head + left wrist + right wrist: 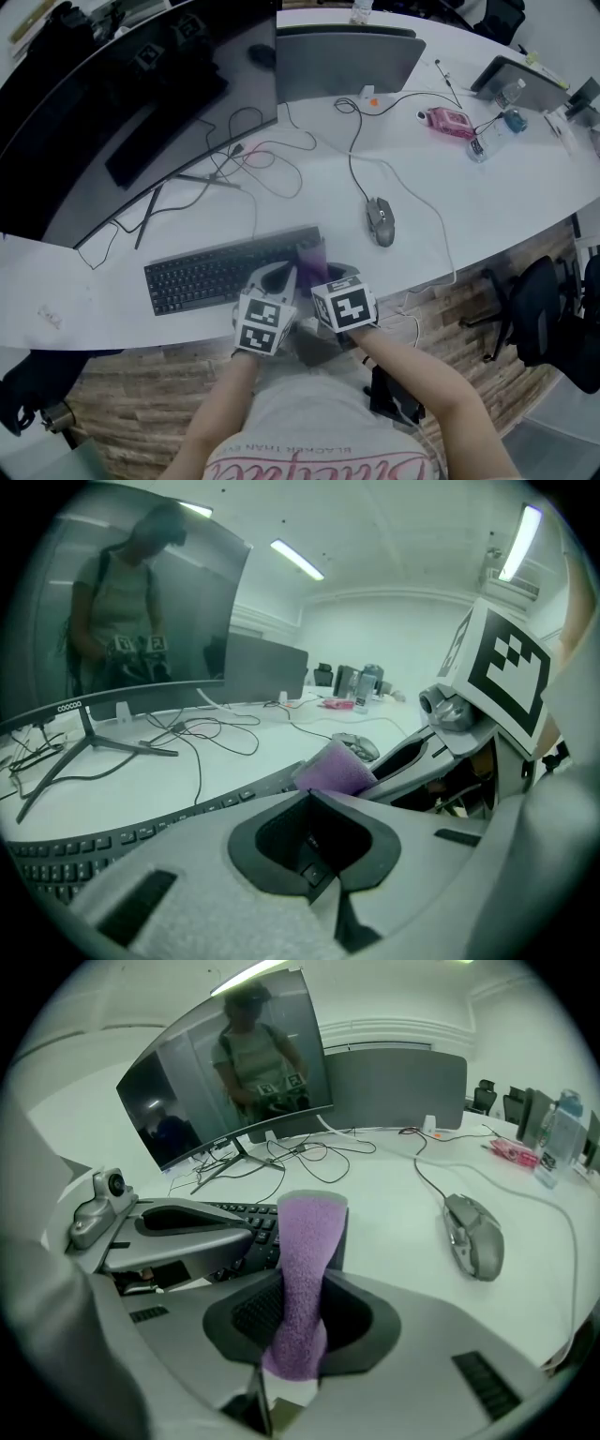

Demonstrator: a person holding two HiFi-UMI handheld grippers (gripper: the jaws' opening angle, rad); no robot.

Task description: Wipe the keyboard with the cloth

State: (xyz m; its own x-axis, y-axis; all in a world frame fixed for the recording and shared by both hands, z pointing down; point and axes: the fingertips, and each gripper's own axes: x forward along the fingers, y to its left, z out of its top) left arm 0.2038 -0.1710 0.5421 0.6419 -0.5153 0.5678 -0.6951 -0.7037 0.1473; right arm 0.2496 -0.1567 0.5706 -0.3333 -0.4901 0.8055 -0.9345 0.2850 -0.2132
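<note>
By keyboard (216, 270), mouse (381, 221) near: right gripper (328, 275) clamps cloth (305, 1269); left gripper (278, 275) seemingly closed, empty

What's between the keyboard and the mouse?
Only bare desk separates the keyboard from the mouse, seen in the head view.

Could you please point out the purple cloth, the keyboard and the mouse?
purple cloth (305, 1269), right gripper view, mid-strip.
keyboard (202, 274), head view, central keys.
mouse (381, 222), head view, top shell.
</note>
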